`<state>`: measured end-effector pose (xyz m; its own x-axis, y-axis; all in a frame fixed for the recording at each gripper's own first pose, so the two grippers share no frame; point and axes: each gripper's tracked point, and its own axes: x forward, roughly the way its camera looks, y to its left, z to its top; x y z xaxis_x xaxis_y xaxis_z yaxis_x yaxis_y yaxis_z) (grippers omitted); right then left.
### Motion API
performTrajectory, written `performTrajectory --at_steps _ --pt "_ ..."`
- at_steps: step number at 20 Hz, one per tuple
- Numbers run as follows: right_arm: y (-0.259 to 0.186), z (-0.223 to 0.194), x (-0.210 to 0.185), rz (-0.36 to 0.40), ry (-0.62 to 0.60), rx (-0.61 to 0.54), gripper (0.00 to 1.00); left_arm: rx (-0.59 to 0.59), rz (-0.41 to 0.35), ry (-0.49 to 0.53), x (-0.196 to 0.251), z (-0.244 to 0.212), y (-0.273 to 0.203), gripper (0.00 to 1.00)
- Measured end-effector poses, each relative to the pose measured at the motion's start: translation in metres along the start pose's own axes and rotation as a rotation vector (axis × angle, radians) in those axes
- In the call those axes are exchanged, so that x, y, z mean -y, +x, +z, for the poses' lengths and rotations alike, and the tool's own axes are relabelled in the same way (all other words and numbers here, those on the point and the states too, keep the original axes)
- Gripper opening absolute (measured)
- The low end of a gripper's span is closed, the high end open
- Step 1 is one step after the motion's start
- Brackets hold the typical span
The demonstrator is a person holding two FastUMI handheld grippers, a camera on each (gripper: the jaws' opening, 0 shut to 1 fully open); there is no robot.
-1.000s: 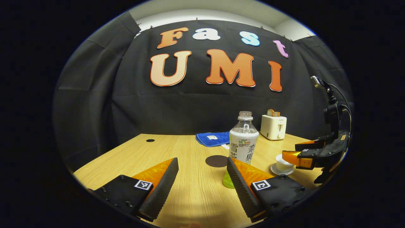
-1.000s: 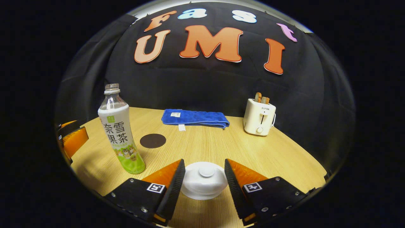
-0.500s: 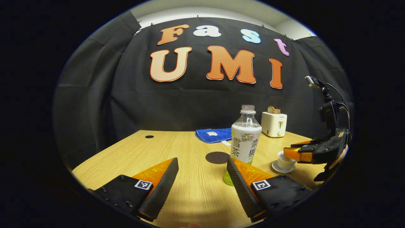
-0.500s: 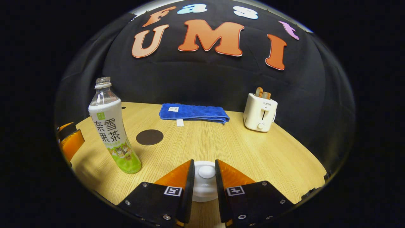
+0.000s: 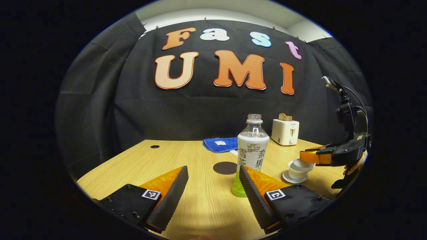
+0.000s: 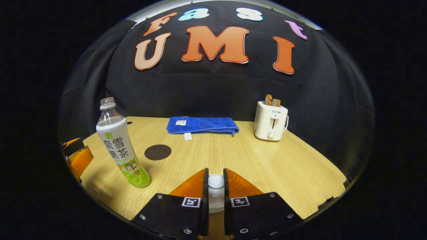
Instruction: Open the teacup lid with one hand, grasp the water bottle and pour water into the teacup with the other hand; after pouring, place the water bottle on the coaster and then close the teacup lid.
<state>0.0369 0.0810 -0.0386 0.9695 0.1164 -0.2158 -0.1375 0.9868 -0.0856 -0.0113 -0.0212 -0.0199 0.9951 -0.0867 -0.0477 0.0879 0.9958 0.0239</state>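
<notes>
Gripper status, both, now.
Left gripper: open, holding nothing; water bottle stands just beyond its fingers.
Right gripper: shut on the teacup lid, raised off the teacup.

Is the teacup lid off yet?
Yes: the right gripper pinches the lid by its knob, tilted above the teacup.

place: staged recording booth | evidence: black cloth wall (image 6: 213,90), wooden table (image 6: 283,166), toaster (image 6: 270,120)
</notes>
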Motion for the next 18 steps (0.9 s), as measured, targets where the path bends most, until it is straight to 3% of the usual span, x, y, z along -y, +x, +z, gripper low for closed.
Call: performTrajectory --at_steps 10,18 --pt "-0.019 -0.013 0.073 -0.127 0.066 -0.004 0.19 -0.019 -0.123 -0.002 0.055 -0.008 0.009 0.99" --pt "-0.028 -0.040 0.119 -0.203 0.125 -0.045 0.19 -0.066 -0.104 0.013 0.073 -0.021 0.052 0.99"
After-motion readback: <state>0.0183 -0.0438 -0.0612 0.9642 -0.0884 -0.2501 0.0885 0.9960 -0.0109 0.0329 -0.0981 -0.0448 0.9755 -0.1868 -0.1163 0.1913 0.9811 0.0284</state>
